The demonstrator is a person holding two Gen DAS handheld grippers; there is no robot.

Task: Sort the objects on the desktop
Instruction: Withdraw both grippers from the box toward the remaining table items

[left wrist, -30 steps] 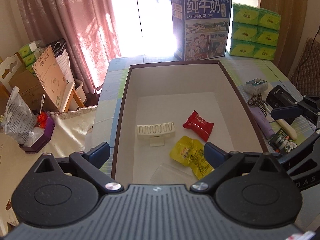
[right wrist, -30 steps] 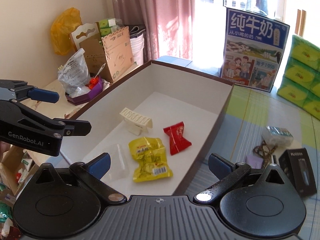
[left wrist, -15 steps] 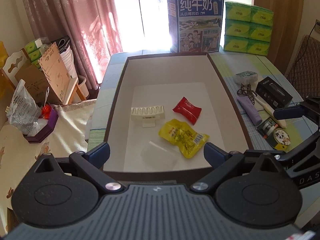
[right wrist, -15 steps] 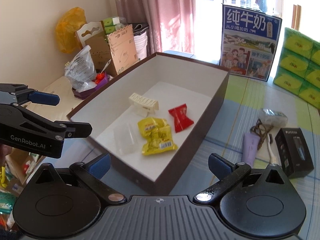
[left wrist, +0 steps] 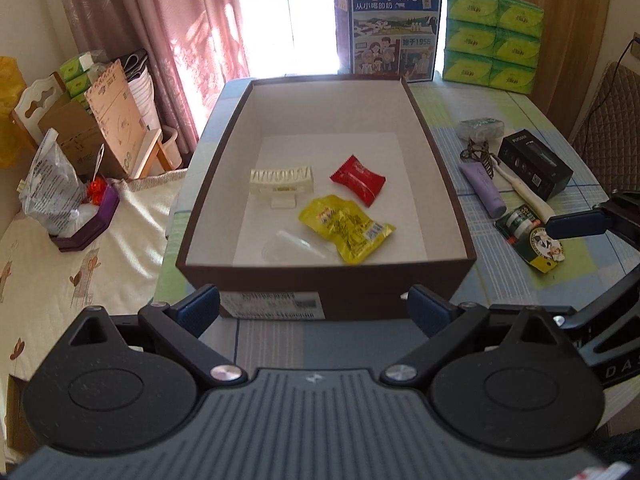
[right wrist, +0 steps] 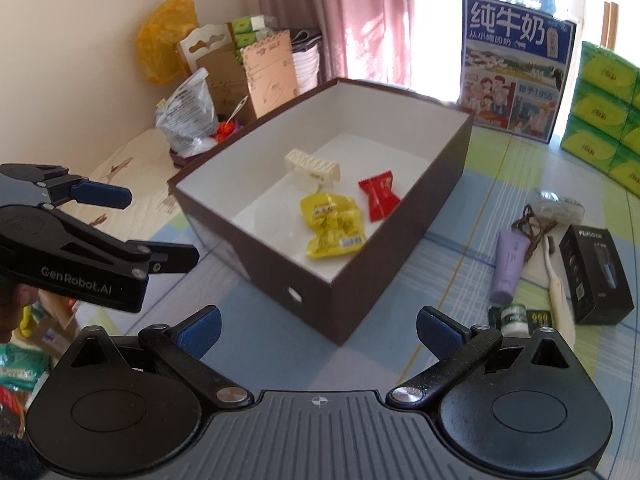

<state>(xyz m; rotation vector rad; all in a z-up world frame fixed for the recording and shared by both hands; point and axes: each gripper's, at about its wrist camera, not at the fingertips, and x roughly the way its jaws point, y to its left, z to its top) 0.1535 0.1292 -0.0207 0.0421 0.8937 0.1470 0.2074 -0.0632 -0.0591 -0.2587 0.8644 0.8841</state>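
Behind box (left wrist: 448, 184), milk carton (left wrist: 394, 24) "纯牛奶"

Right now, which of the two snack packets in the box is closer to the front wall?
The yellow packet, crinkled with a barcode, lies closer to the box's front wall; the red packet sits farther back.

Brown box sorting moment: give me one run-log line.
left gripper: open, empty | right gripper: open, empty | brown box: holds yellow packet, red packet | purple tube: outside on table
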